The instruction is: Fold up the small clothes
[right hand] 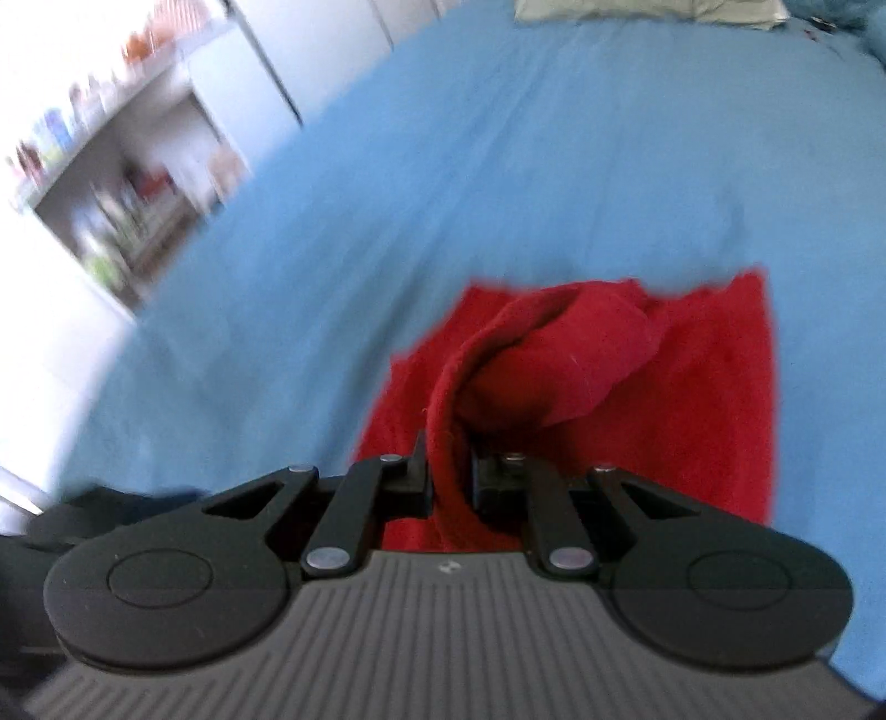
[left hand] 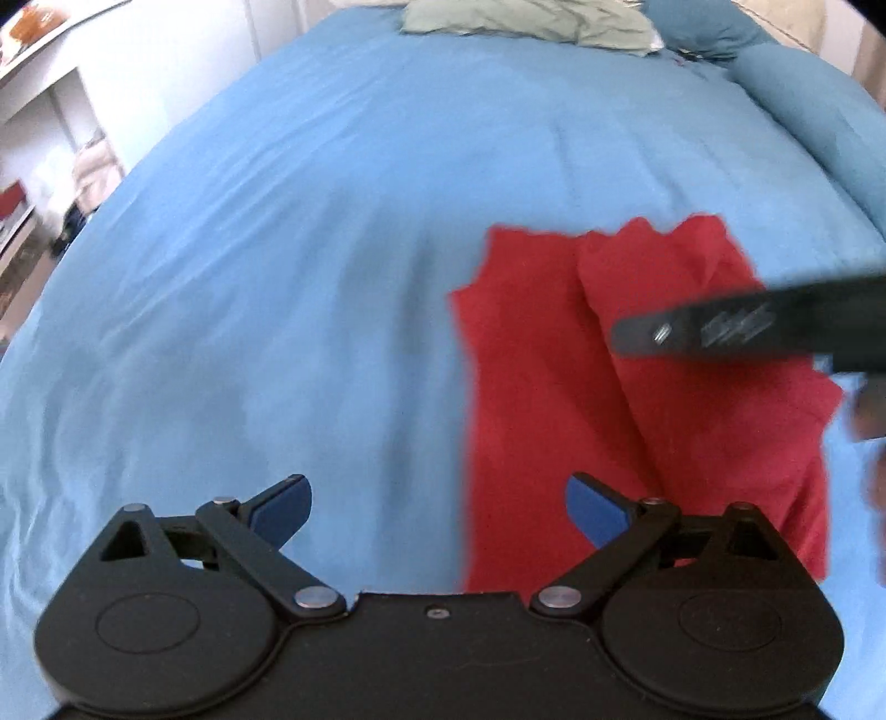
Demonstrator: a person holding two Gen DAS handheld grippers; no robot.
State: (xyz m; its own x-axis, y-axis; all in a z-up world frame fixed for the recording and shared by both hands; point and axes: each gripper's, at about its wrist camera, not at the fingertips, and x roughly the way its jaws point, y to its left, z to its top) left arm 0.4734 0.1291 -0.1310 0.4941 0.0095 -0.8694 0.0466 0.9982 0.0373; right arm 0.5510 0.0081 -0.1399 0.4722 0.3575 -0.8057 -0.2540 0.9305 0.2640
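A small red garment [left hand: 559, 387] lies on the blue bedspread [left hand: 310, 260], to the right in the left wrist view. My left gripper [left hand: 437, 507] is open and empty, its blue pads just above the bed at the garment's left edge. My right gripper [right hand: 449, 471] is shut on a bunched fold of the red garment [right hand: 692, 399] and lifts it over the flat part. The right gripper also shows as a blurred dark bar [left hand: 736, 327] over the garment in the left wrist view.
A grey-green pile of cloth [left hand: 526, 22] lies at the far end of the bed, with a teal pillow [left hand: 819, 105] at the far right. White shelves [right hand: 116, 183] stand past the bed's left side.
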